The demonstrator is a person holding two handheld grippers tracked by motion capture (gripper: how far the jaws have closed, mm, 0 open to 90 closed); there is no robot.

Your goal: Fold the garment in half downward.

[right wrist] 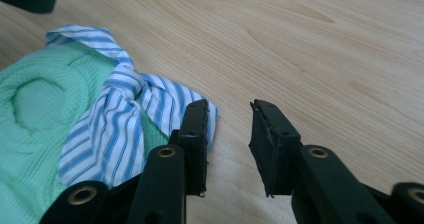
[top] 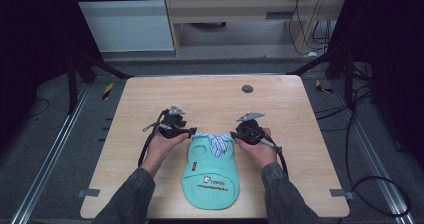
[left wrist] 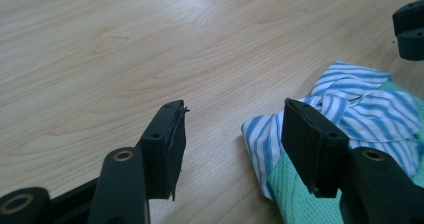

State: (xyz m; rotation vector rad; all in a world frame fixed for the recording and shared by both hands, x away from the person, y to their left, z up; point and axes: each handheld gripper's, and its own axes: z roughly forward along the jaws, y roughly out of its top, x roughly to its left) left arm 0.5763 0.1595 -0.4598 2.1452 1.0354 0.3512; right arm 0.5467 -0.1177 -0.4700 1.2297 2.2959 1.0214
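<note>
the left claw (top: 191,132) stands open at one corner of the striped collar (top: 216,140), and the right claw (top: 233,134) stands open at the opposite corner, neither pinching cloth yet. the small green garment (top: 210,176) lies flat near the front edge of the tabletop (top: 210,96), collar end away from the person. judging by this, the grasp is still to come. bare wood lies ahead and to both sides; only the near edge is close.

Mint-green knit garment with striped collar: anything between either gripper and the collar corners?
Nothing visible. The left gripper and right gripper stand open at the blue-and-white striped collar of the mint-green knit garment, with bare wooden table around.
</note>
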